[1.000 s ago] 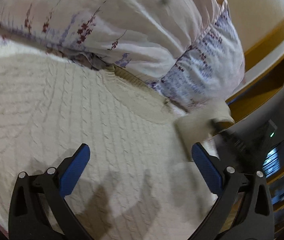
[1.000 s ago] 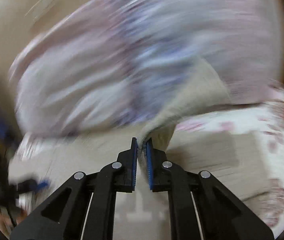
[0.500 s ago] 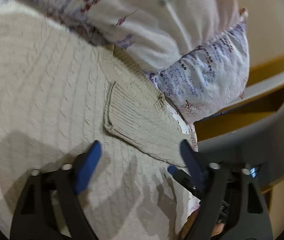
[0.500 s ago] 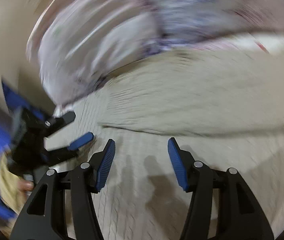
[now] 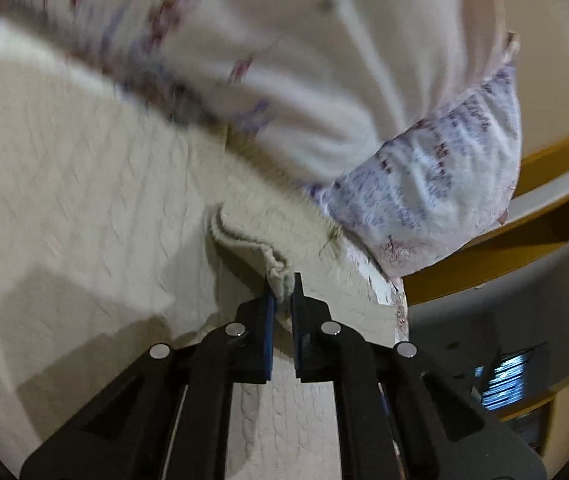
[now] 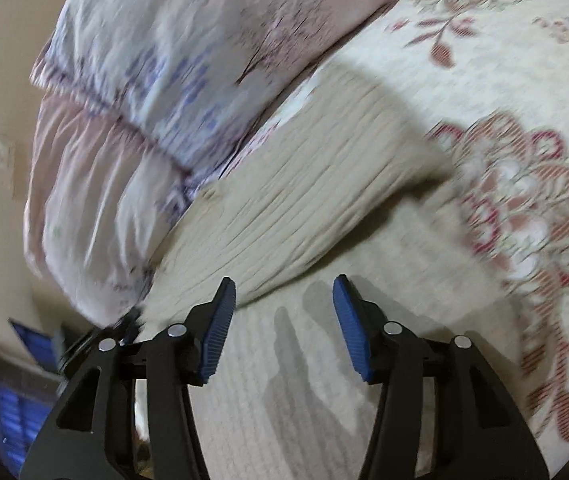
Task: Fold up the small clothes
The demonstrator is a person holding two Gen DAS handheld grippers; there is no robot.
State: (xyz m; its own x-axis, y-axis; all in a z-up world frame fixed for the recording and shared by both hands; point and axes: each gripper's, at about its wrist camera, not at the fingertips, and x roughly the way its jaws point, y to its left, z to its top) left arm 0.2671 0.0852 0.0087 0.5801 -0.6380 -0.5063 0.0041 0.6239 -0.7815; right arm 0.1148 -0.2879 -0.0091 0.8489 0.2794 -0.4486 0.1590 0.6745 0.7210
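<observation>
A cream cable-knit sweater (image 5: 84, 184) lies spread on the bed. Its sleeve is folded across the body, and in the left wrist view the ribbed cuff (image 5: 280, 276) bunches up between the blue pads of my left gripper (image 5: 282, 296), which is shut on it. In the right wrist view the folded sleeve (image 6: 304, 204) runs diagonally over the sweater body (image 6: 292, 392). My right gripper (image 6: 284, 296) hovers just above the knit with its jaws closing, a wide gap between them and nothing held.
A floral pillow (image 5: 424, 184) lies against the sweater's far edge, also seen as a pillow (image 6: 156, 92) at upper left in the right wrist view. The quilt (image 6: 524, 200) with red flowers extends to the right. A wooden bed frame (image 5: 544, 160) and dark furniture stand beyond the mattress edge.
My left gripper went from wide open to shut on the sleeve cuff. My right gripper let go of the fabric, opened, rolled and swung down over the sweater.
</observation>
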